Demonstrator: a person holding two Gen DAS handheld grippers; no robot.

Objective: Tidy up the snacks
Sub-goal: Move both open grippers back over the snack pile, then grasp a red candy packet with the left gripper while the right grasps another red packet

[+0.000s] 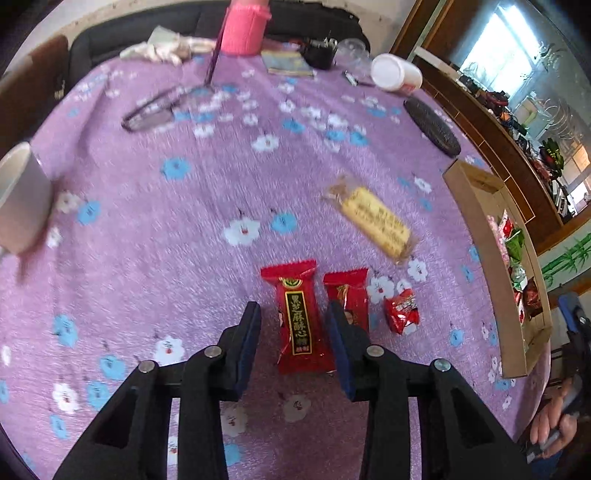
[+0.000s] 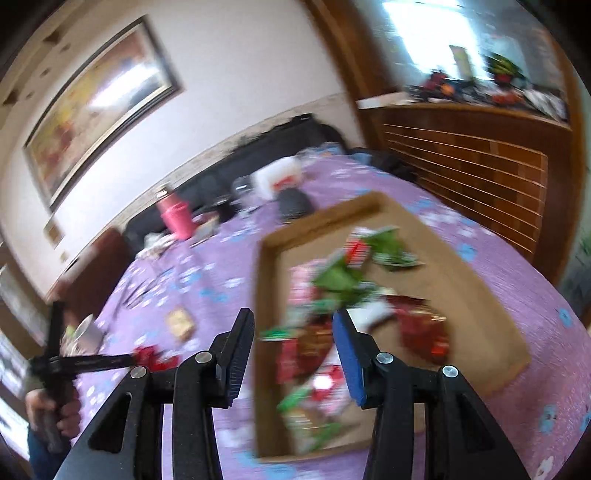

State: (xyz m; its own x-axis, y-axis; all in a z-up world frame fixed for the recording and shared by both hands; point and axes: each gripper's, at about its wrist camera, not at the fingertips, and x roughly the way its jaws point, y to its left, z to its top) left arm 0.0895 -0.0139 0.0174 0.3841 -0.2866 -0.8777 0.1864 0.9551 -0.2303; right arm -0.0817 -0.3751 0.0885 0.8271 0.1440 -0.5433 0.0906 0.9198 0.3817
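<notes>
In the left wrist view a red candy packet with a black label (image 1: 299,317) lies on the purple flowered tablecloth (image 1: 184,240). My left gripper (image 1: 293,308) points down over it, open, a finger on each side and a gap showing on the left. A second red packet (image 1: 351,291) lies partly under the right finger, with a small crumpled red packet (image 1: 402,312) beside it. A yellow biscuit pack (image 1: 376,221) lies farther off. My right gripper (image 2: 293,317) hangs open and empty above the cardboard box (image 2: 461,280), which holds several red and green snacks (image 2: 332,280).
A white mug (image 1: 22,199) stands at the left edge. Glasses (image 1: 155,110), a pink cup (image 1: 245,29), a tipped white cup (image 1: 395,72) and a dark oval mat (image 1: 432,125) sit at the far side. A wooden cabinet (image 2: 480,166) stands beyond the table.
</notes>
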